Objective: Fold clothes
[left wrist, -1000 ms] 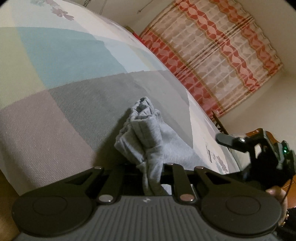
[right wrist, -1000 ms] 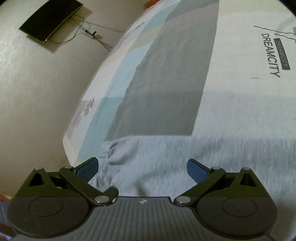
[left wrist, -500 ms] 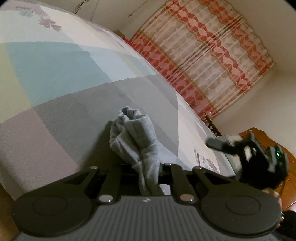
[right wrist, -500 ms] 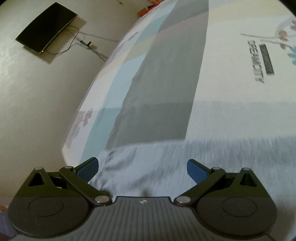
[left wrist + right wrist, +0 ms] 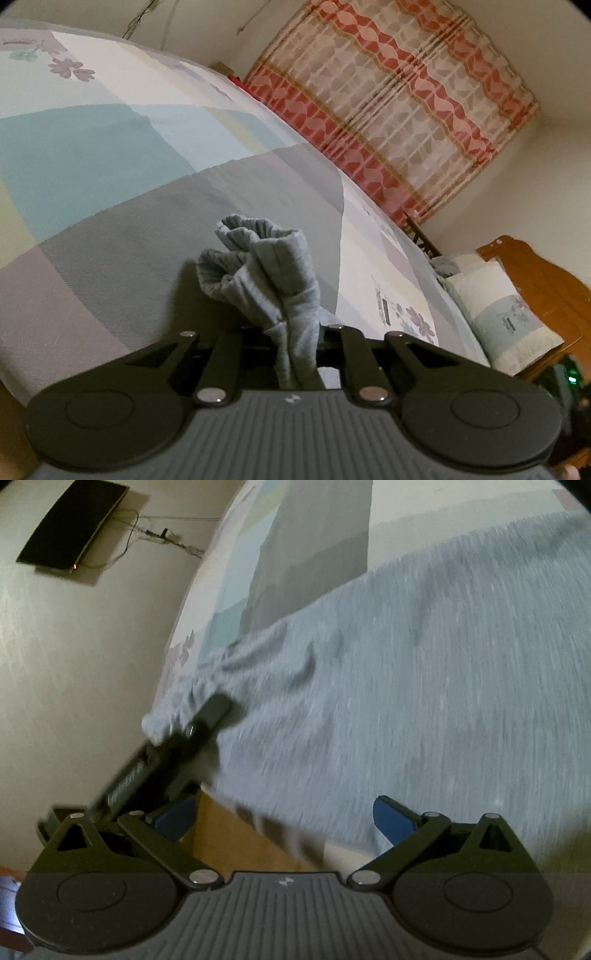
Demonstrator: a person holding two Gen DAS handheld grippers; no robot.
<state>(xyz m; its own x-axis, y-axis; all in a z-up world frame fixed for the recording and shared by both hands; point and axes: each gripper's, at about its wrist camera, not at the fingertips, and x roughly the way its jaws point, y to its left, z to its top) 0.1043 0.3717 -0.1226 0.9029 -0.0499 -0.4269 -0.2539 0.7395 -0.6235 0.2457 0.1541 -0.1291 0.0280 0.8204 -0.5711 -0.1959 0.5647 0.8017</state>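
Left gripper [image 5: 297, 354] clamped on bunched grey knit garment [image 5: 273, 273], right gripper [image 5: 284, 818] spread wide, empty, over patchwork bedsheet [image 5: 110, 155], red patterned curtain [image 5: 388, 103] behind

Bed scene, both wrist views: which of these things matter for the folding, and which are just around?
In the job:
grey garment
left gripper, shut on it
right gripper, open
bed

Just around:
curtain
pillow
wooden headboard
wall screen

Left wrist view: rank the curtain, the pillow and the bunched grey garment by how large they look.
1. curtain, largest.
2. grey garment, though nearness to the camera inflates it.
3. pillow, smallest, and partly cut off.
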